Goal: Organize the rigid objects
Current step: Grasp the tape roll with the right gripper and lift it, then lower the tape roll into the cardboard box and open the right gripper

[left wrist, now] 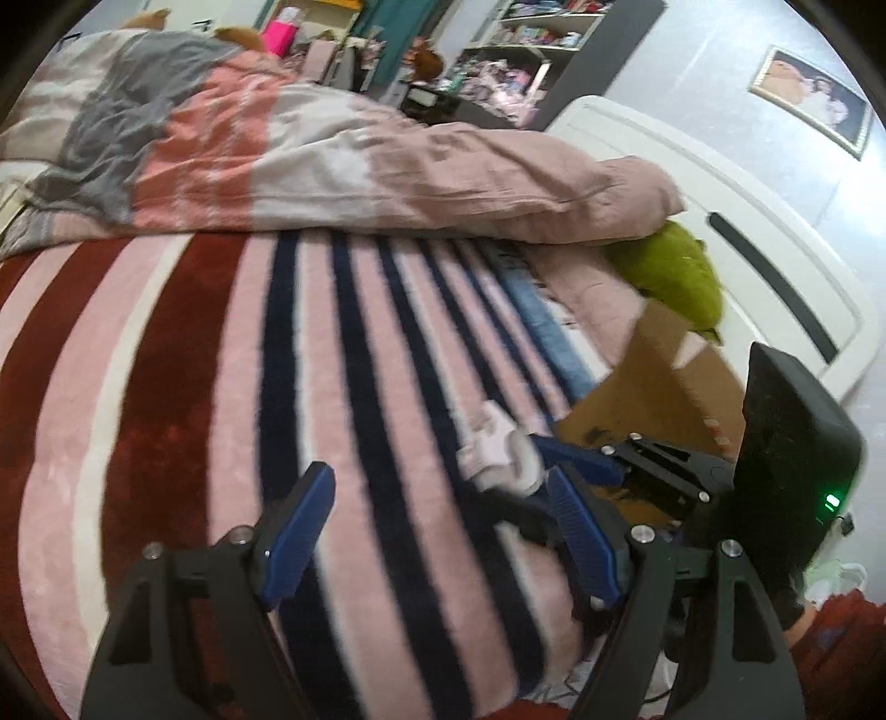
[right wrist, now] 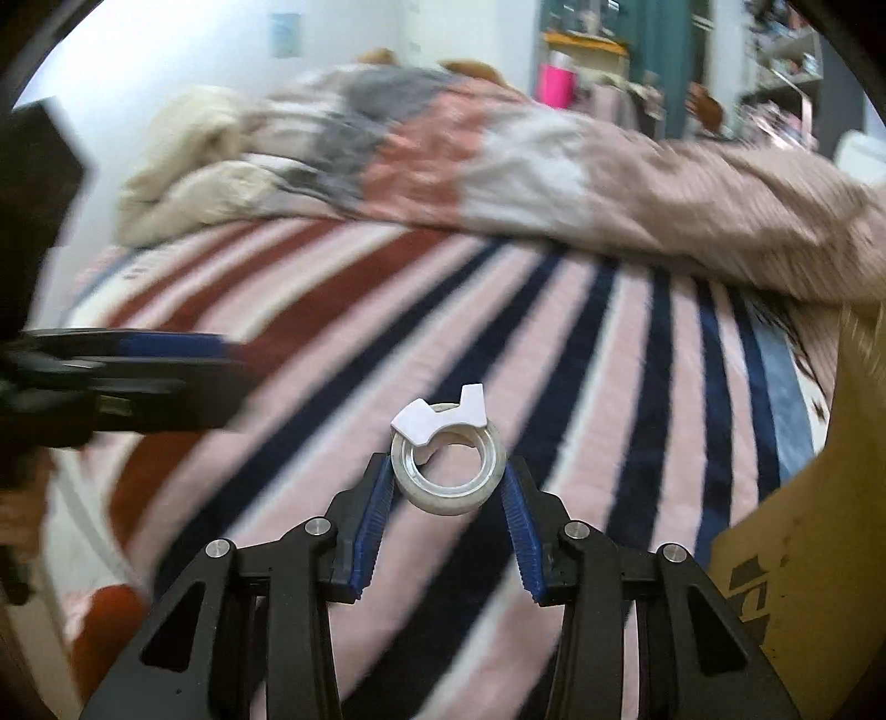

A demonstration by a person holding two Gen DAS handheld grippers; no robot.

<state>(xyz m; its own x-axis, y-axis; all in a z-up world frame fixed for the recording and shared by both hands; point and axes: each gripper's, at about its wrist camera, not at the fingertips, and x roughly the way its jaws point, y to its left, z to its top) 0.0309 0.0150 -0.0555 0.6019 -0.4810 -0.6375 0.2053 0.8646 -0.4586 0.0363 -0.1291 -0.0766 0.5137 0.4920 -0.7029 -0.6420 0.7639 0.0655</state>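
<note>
A white tape roll in a small white dispenser (right wrist: 447,464) sits between the blue pads of my right gripper (right wrist: 449,481), which is shut on it above the striped blanket (right wrist: 554,354). In the left wrist view the same tape roll (left wrist: 501,451) shows at the tips of the right gripper (left wrist: 545,471), beside a cardboard box (left wrist: 659,382). My left gripper (left wrist: 437,509) is open and empty above the blanket (left wrist: 221,360). It also shows blurred at the left of the right wrist view (right wrist: 166,354).
A rumpled pink, grey and white duvet (left wrist: 332,149) lies across the far side of the bed. A green plush (left wrist: 675,271) lies by the white bed frame (left wrist: 775,249). The cardboard box (right wrist: 819,543) stands at the right. Shelves (left wrist: 531,33) stand behind.
</note>
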